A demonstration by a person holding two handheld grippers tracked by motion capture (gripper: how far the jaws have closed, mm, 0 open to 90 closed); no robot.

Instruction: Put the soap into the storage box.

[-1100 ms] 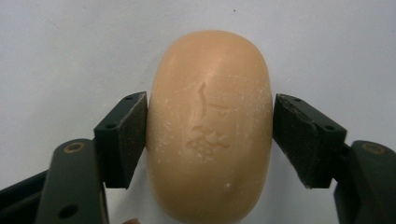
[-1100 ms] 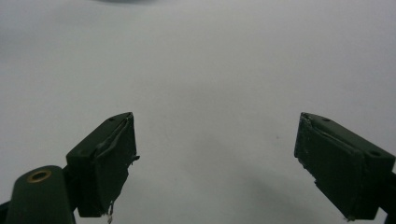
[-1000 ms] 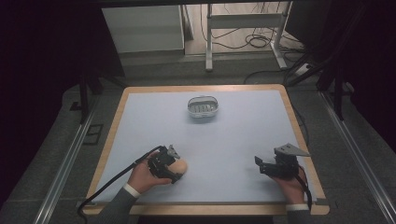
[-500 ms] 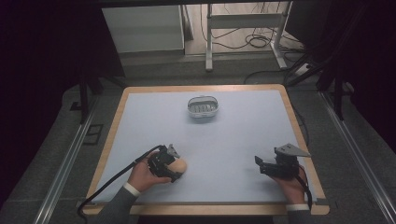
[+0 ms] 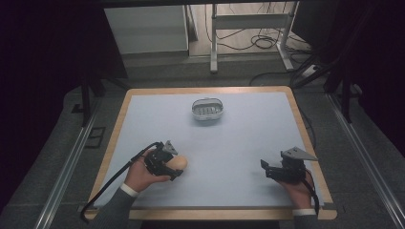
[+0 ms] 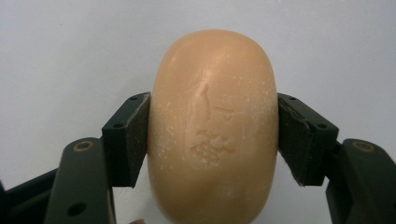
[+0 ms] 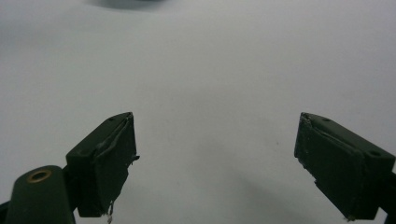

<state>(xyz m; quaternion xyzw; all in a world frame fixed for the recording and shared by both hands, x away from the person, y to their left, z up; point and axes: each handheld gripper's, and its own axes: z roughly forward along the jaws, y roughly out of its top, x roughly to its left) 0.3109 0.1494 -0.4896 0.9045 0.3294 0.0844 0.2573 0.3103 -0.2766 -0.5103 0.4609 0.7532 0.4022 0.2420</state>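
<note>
The left gripper (image 5: 173, 164) holds a tan soap bar (image 5: 177, 163) well short of the white dish (image 5: 207, 109)

- The bar of soap (image 6: 213, 126), seen in the left gripper view, bears a stamped relief on its upper face: a raised, figure-like mark over a small cluster of shapes.
- Whether that stamp includes letters cannot be told; nothing in it reads as a word, brand or number.
- No readable text, label or sign stands on anything else in the high view or the right gripper view.
</note>
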